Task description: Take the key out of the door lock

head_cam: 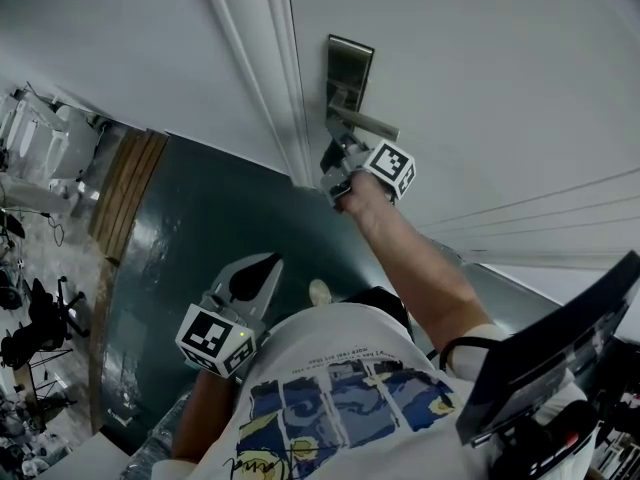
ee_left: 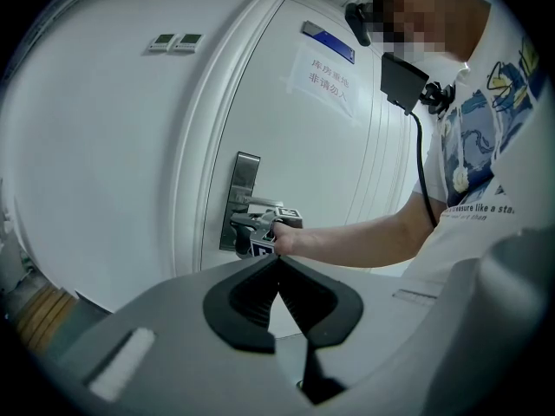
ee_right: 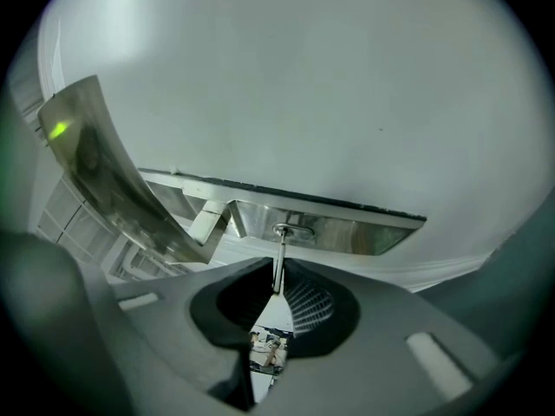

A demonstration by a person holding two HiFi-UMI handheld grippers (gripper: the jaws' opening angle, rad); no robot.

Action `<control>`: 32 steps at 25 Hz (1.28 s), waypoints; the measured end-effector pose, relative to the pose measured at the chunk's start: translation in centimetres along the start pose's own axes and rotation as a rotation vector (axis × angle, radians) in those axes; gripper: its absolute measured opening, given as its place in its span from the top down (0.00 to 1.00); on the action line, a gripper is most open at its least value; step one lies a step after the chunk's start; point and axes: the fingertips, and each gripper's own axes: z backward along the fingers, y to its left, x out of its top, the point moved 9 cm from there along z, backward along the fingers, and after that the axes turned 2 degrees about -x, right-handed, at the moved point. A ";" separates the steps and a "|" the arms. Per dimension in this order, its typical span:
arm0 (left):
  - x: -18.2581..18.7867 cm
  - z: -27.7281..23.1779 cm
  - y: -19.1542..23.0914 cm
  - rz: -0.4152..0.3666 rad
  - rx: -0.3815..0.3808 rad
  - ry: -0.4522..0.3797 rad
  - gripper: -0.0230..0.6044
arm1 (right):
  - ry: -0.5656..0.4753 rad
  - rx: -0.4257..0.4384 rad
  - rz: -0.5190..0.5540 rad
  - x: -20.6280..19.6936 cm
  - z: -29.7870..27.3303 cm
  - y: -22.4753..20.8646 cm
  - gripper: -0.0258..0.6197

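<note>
The key [ee_right: 279, 260] sits in the keyhole of the metal lock plate [ee_right: 334, 230] on the white door [ee_right: 286, 85], its thin shaft sticking straight out toward the camera. The right claw [ee_right: 277, 289] is closed on it, with the two dark pads pinching the outer end of the key where they meet. The lever handle [ee_right: 108, 185] curves away to the left of the claw in this view. Only the right gripper view shows the key. In the head view the right claw [head_cam: 338, 160] is pressed up under the handle [head_cam: 362, 123], below the upper part of the lock plate [head_cam: 349, 63], and it hides the keyhole. In the left gripper view the right claw [ee_left: 257, 230] appears from the side, small, against the lock plate [ee_left: 245, 178], and the key is too small to make out. That view also shows a paper notice [ee_left: 321, 81] higher on the door. The left claw [ee_left: 277, 260] is fully closed with nothing between its pads. The head view shows the left claw [head_cam: 266, 265] held low over the dark floor [head_cam: 190, 228], well apart from the door.
</note>
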 end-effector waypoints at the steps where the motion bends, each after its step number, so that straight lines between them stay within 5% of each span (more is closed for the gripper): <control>1: 0.0 0.0 0.0 0.001 -0.001 0.001 0.96 | -0.004 0.003 -0.008 -0.1 0.1 0.0 0.90; 10: 0.1 -0.3 0.0 -0.006 -0.013 0.003 0.96 | -0.024 0.000 -0.130 -0.7 0.5 -0.2 0.92; 32: 0.0 0.3 -0.4 0.004 -0.002 0.012 0.96 | -0.052 -0.002 -0.221 -3.1 1.2 0.4 0.92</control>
